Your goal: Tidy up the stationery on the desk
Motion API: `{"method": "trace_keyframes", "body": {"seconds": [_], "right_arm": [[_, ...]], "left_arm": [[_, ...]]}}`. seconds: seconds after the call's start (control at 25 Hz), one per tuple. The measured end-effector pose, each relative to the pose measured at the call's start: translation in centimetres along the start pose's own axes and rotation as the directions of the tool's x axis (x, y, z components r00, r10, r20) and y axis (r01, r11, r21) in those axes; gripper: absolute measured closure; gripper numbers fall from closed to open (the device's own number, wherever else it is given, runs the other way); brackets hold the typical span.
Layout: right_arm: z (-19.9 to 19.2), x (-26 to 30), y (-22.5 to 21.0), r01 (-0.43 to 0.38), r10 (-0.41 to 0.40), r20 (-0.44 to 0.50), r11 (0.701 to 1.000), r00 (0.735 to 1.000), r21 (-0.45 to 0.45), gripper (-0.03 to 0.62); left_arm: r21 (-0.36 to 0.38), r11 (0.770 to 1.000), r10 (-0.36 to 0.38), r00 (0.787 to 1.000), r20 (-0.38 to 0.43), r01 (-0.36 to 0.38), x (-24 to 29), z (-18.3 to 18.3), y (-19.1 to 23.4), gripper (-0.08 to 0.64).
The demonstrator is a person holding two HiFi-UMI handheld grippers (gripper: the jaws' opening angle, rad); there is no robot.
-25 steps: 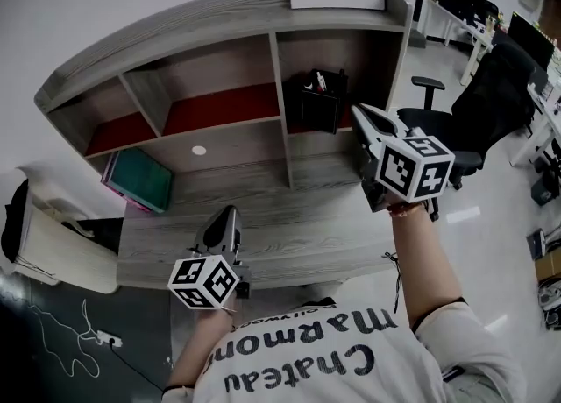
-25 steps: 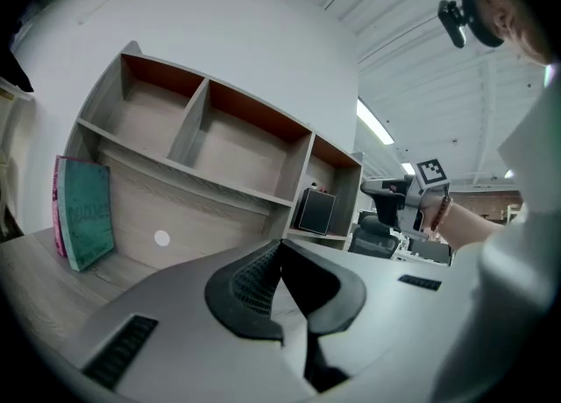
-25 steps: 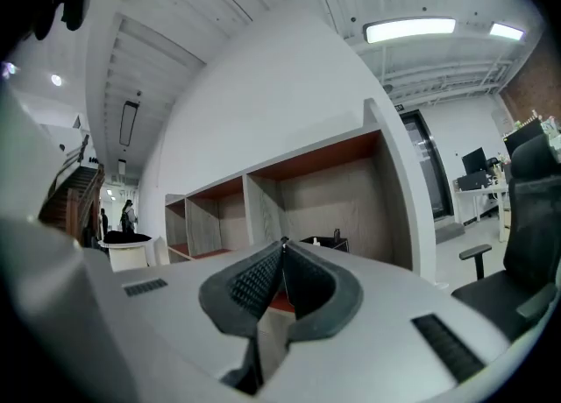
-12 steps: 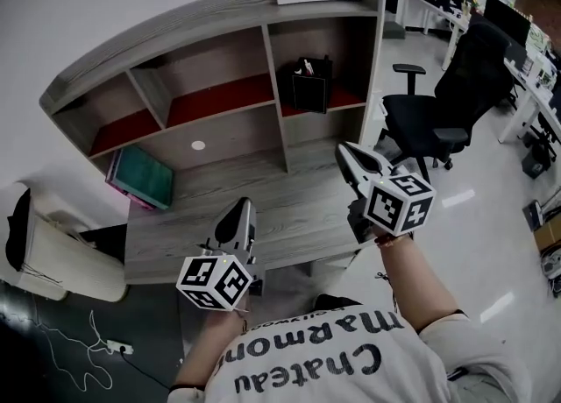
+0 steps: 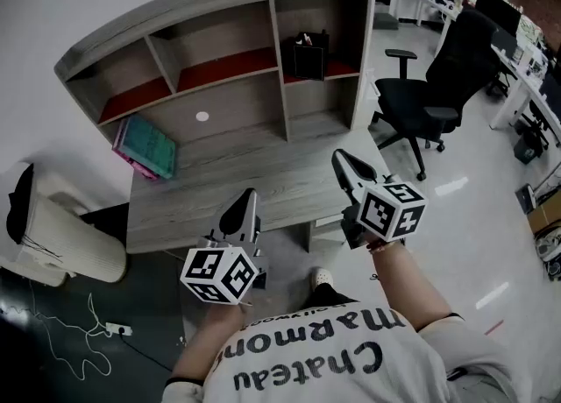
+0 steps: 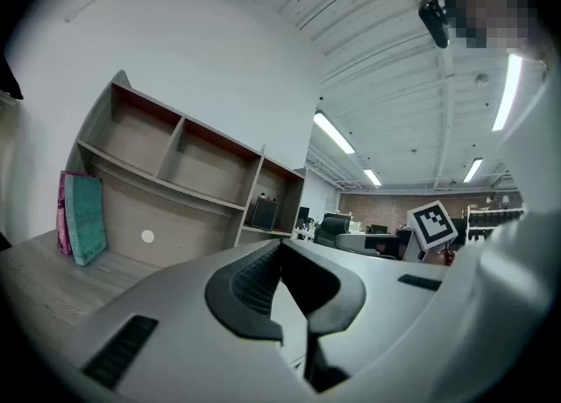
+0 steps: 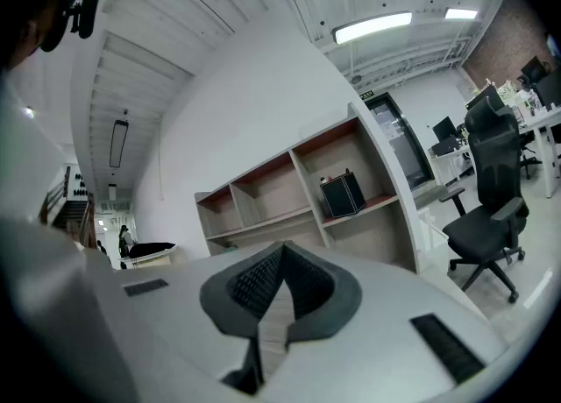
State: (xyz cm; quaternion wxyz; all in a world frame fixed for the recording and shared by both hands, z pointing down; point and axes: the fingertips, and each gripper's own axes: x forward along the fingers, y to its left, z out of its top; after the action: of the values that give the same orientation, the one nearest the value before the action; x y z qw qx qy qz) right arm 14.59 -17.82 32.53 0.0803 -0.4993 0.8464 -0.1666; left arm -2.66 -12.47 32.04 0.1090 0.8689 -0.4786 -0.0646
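Now the person has drawn back from the desk (image 5: 219, 195): a second ago the right gripper (image 5: 338, 159) was lifted close to the right-hand cubby of the shelf unit (image 5: 230, 17), and it has since come away to hang over the desk's near corner. The left gripper (image 5: 247, 196) has stayed low by the front edge, at about 9 o'clock from its partner.

Each gripper's own view shows its jaws brought together at the tips with nothing between them.

The black holder (image 5: 309, 58) stands upright in that cubby, at roughly 12 o'clock from the right gripper (a few small tops show above its rim, too small to name). Teal and pink books (image 5: 146, 145) lean at the desk's back-left, near 10 o'clock from the left gripper. No loose stationery shows on the worktop.

With both grippers empty and withdrawn, my reading is that the tidying is finished, or nearly so, unless the books are meant to be shelved.
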Motion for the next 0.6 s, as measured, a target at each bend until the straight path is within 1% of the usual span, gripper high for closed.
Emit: {"method": "trace_keyframes", "body": {"seconds": [0.16, 0.44, 0.6], "right_arm": [[-1.9, -2.5, 1.3, 0.015, -0.015, -0.014, 1.0, 1.0, 0.012, 0.578], [-4.7, -6.0, 3.1, 0.022, -0.023, -0.068, 1.0, 0.997, -0.017, 0.578], [-6.2, -6.8, 4.0, 0.023, -0.026, -0.099, 0.999, 0.995, -0.026, 0.578]], "left_arm": [[-0.006, 1.0, -0.014, 1.0, -0.023, 0.014, -2.3, -1.2, -1.3, 0.545], [-0.043, 0.999, -0.031, 0.998, -0.052, 0.029, -5.1, -3.5, -3.3, 0.545], [-0.062, 0.998, -0.025, 0.998, -0.063, 0.021, -6.2, -4.3, -3.2, 0.545]]}}
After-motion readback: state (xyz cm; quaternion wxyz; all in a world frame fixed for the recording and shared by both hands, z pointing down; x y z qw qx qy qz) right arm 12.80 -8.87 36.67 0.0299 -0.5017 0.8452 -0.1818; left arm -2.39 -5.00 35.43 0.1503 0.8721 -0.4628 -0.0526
